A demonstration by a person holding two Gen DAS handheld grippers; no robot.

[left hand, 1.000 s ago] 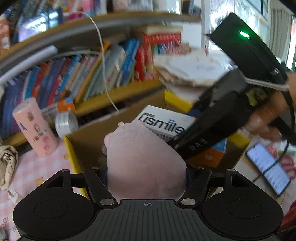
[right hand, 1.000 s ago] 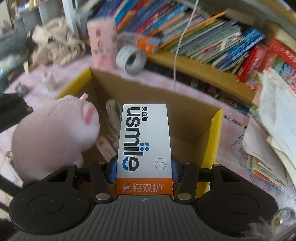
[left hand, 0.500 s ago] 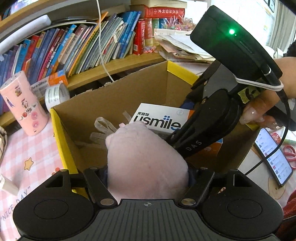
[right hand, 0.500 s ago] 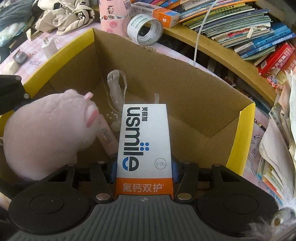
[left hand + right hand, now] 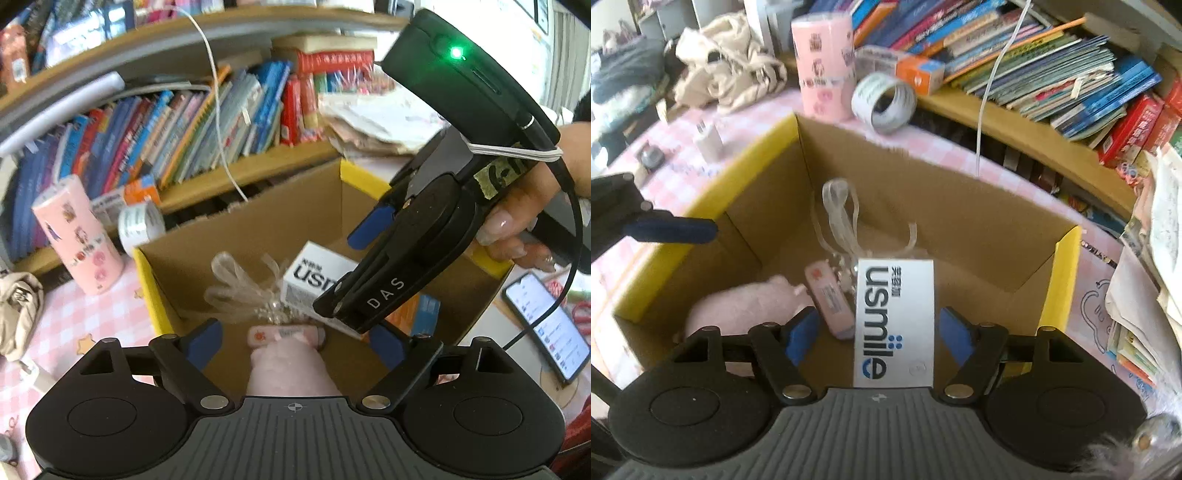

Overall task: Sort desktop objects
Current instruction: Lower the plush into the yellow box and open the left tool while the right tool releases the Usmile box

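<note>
An open cardboard box (image 5: pixel 923 199) with yellow flap edges holds the sorted items. A pink plush toy (image 5: pixel 738 310) lies on its floor at the left, free of any grip. Beside it are a small pink tube (image 5: pixel 829 299) and a clear ribbon bow (image 5: pixel 842 214). The white usmile toothpaste box (image 5: pixel 894 317) lies loose on the floor too. My left gripper (image 5: pixel 295 341) hangs open above the plush toy (image 5: pixel 288 373). Over the usmile box, my right gripper (image 5: pixel 879 336) is open, its blue pads apart from the carton's sides.
A pink printed cup (image 5: pixel 77 236) and a tape roll (image 5: pixel 140 223) stand behind the box, before a shelf of books (image 5: pixel 192 122). A phone (image 5: pixel 546 328) lies at the right. A white charger (image 5: pixel 709 142), a cloth bag (image 5: pixel 727 74) and stacked papers (image 5: pixel 1160 221) surround it.
Both grippers opened. The plush toy left the left gripper and the usmile box left the right one; both now rest inside the cardboard box. Both grippers rose.
</note>
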